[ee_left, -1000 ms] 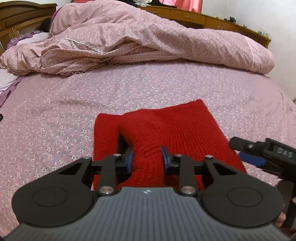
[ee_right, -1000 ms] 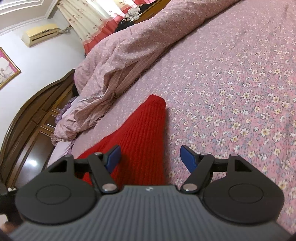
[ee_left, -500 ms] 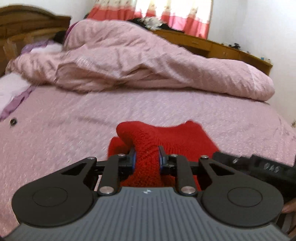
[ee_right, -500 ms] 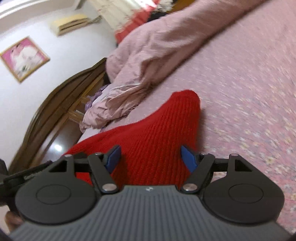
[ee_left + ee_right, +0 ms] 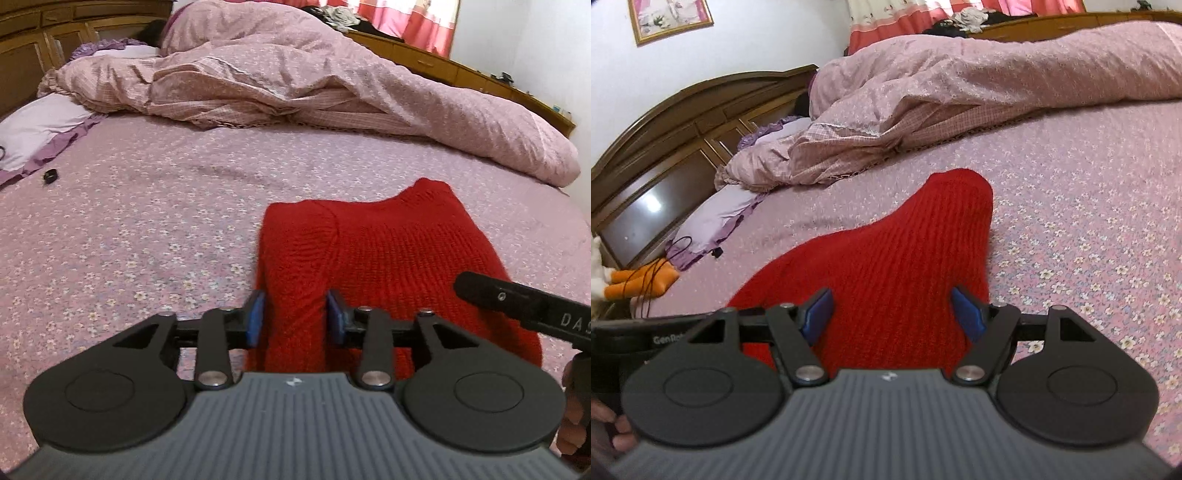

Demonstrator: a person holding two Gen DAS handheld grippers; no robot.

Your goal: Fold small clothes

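A: How far along is the fold?

B: One fold looks made. The red knit sweater point(image 5: 388, 258) lies on the floral bedsheet point(image 5: 147, 229), with a doubled layer along its left side; the far right corner still bulges. I'd judge another fold and some smoothing remain.

A: And the tools?

B: The left gripper point(image 5: 295, 317) has just been opening. The folded strip of knit still sits between its blue pads point(image 5: 255, 317), but they stand off it, so it has let go. The right gripper point(image 5: 892, 310) is spread wide over the sweater's right part, gripping nothing; the cloth lies under it, not pinched.

A: Any room to move?

B: Plenty. Bare sheet stretches left of the sweater and beyond its far edge. The rumpled pink quilt point(image 5: 295, 85) lies well apart, toward the far side. A small black object point(image 5: 50, 175) sits far left. The two grippers are close; the right one's arm crosses the left view's lower right.
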